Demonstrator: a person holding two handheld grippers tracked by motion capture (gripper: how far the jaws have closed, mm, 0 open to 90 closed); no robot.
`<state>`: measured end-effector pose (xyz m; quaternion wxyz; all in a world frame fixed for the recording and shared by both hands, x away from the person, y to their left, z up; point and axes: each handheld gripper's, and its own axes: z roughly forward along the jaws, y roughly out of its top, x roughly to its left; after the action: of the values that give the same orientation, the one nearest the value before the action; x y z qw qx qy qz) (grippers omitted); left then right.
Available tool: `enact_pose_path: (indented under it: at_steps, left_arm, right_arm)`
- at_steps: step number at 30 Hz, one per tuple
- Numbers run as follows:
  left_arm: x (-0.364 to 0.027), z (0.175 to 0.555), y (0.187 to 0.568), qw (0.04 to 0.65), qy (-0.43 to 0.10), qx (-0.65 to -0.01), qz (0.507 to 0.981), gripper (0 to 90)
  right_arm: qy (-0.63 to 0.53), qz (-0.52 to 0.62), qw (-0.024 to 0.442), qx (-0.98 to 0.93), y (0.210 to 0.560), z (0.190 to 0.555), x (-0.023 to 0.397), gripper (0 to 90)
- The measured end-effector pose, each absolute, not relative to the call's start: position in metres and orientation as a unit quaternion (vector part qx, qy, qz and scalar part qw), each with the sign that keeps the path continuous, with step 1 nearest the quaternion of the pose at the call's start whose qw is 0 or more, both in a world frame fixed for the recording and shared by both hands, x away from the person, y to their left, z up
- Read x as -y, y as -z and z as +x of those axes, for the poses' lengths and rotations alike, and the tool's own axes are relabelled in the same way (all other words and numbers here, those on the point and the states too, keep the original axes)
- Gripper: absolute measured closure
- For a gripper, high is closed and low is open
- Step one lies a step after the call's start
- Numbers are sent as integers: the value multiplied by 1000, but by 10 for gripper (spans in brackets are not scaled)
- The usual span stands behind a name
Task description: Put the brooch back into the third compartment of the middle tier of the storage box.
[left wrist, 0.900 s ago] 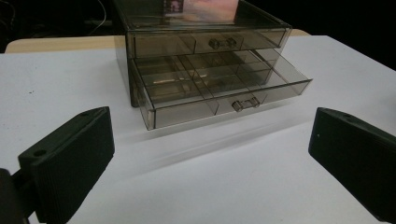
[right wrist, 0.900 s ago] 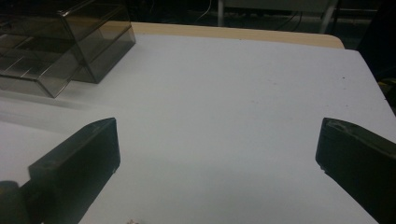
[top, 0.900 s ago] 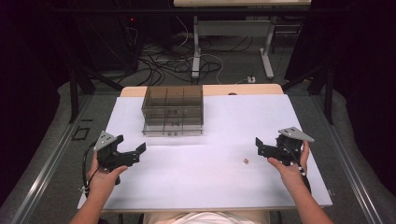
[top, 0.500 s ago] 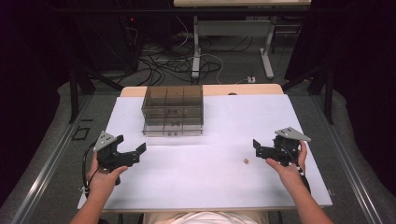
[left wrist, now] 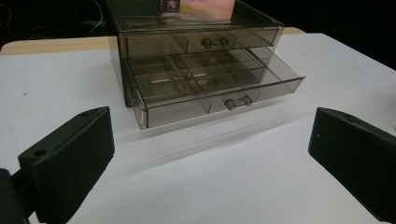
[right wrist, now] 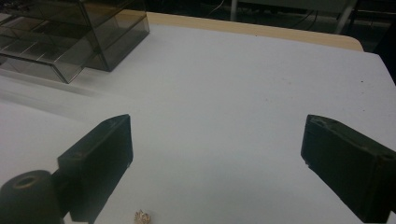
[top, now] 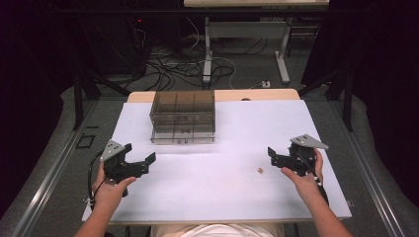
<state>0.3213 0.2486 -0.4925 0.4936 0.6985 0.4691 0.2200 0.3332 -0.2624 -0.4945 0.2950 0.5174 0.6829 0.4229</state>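
Observation:
A smoky clear two-drawer box (top: 183,116) stands at the back middle of the white table (top: 222,197). Its lower drawer (left wrist: 212,91) is pulled out and shows several compartments; the upper drawer (left wrist: 205,42) is pushed in. A tiny tan piece (top: 260,170) lies on the table at the right, also low between the jaws in the right gripper view (right wrist: 142,216). My right gripper (top: 274,158) is open just right of the piece, jaws pointing left and holding nothing (right wrist: 215,154). My left gripper (top: 139,154) is open at the front left, facing the box, with nothing between its jaws (left wrist: 210,154).
The table's wooden back edge (top: 257,94) shows behind the box. Beyond the table are desk legs (top: 207,54) and loose cables (top: 168,64) on the floor. White tabletop stretches between the two grippers.
My right gripper has shifted slightly left, nearer the tan piece. The left gripper and the box have not moved.

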Motion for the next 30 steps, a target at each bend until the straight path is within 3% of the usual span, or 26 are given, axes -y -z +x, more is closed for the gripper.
enact_pose_path:
  at_steps: [3, 24, 30]
  left_arm:
    - [-248, 321, 492, 491, -222, -467, 702, 4]
    - [-247, 320, 493, 488, -221, -467, 704, 4]
    - [-247, 319, 493, 487, -222, -466, 704, 4]
  right_arm:
    - [-418, 517, 288, -690, 494, 333, 263, 146]
    - [-401, 526, 221, -717, 503, 340, 257, 267]
    - [-383, 532, 206, -727, 507, 342, 253, 393]
